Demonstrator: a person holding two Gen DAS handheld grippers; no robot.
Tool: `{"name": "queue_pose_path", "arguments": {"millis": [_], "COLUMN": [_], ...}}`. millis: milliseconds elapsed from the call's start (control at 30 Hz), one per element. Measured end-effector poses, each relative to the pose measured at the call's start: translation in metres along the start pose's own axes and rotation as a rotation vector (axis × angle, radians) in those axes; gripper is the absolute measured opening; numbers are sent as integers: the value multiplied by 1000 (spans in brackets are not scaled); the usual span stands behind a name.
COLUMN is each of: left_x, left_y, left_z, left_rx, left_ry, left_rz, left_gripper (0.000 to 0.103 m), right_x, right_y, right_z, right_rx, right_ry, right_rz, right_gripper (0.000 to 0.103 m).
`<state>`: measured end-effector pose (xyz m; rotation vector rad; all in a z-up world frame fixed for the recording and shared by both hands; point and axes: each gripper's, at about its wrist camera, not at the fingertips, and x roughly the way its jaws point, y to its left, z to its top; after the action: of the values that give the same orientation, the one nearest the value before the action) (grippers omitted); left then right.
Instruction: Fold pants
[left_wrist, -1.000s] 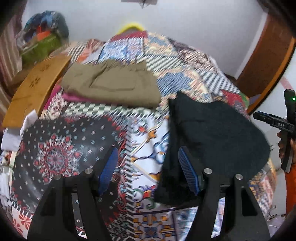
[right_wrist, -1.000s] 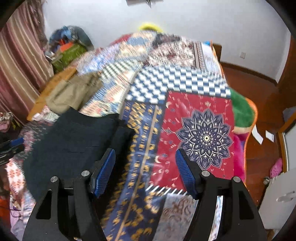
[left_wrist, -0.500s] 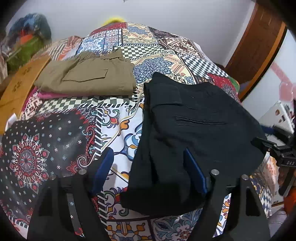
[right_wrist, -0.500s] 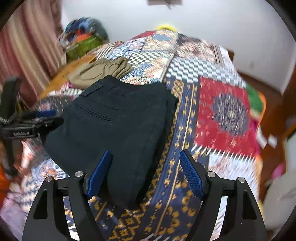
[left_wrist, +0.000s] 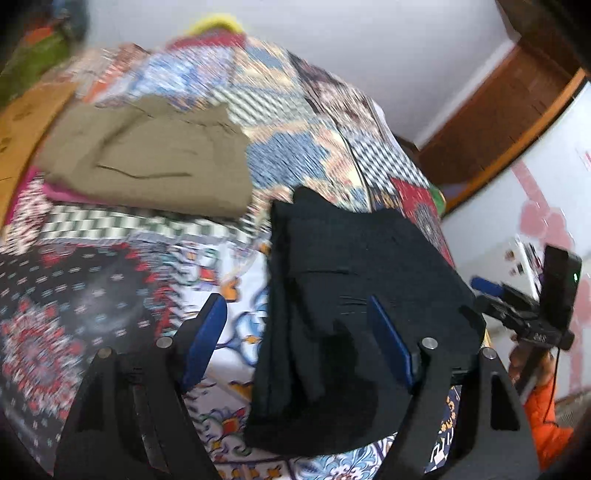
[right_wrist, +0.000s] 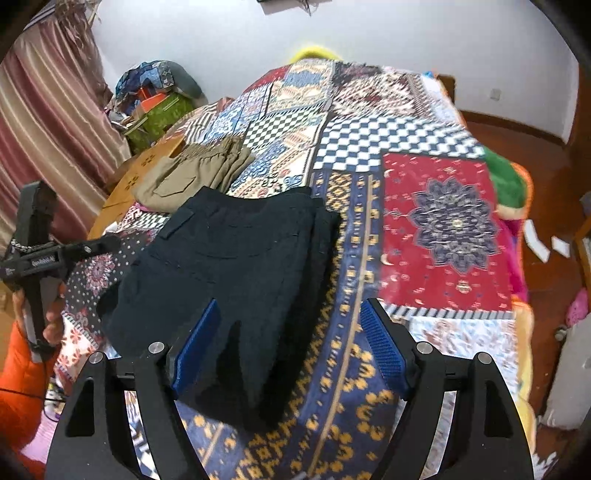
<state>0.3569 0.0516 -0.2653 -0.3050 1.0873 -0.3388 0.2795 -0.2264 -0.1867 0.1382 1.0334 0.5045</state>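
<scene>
though blurred, black pants (left_wrist: 351, 295) behind left gripper (left_wrist: 295, 343)

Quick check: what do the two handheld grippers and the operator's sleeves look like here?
Left gripper and right gripper: black angular frames, silver pivot bolts, ribbed blue finger pads. Seen side-on, each has a black handle with white lettering; a green LED shows on the right one's handle. Bare hands, orange sleeve, thin black cable.

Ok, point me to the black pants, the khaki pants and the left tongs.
black pants (right_wrist: 236, 266): right wrist view, middle of the folded top layer.
khaki pants (left_wrist: 155, 162): left wrist view, centre of the folded stack.
left tongs (left_wrist: 295, 343): left wrist view, midway between the open blue tips.
</scene>
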Motion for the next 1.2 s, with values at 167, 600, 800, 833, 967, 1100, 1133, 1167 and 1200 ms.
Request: {"name": "queue_pose_path", "arguments": {"millis": [167,600,800,833,967,1100,1133,1167,1200], "left_x": [43,93,102,103,108,106,105,103,101], "left_y": [-6,-3,-14,-16,-22,-24,-25,-26,-28], "left_z": [9,22,28,28,32,35,36,36,36], "left_rx": [36,72,101,109,126,127,126,128,141], "left_ry": [160,318,311,312,314,300,293,289,286], "left_rz": [-57,-132,-133,-133,-136,-136,-135,-133,-128], "left_gripper": [79,91,92,92,90,82,79,78,74], "right_x": [30,75,86,87,89,84,84,81,79], "right_y": [3,-10,-9,-6,-1,5,5,6,5], "right_z": [8,5,7,8,12,18,19,19,20], "right_rx": [-27,1,28,18,8,-19,-23,-30,-35], "right_ry": [75,243,268,266,259,230,226,215,209], "right_rz": [45,140,204,206,242,223,222,218,216], "right_gripper": [76,93,95,95,81,65,64,60,57]}}
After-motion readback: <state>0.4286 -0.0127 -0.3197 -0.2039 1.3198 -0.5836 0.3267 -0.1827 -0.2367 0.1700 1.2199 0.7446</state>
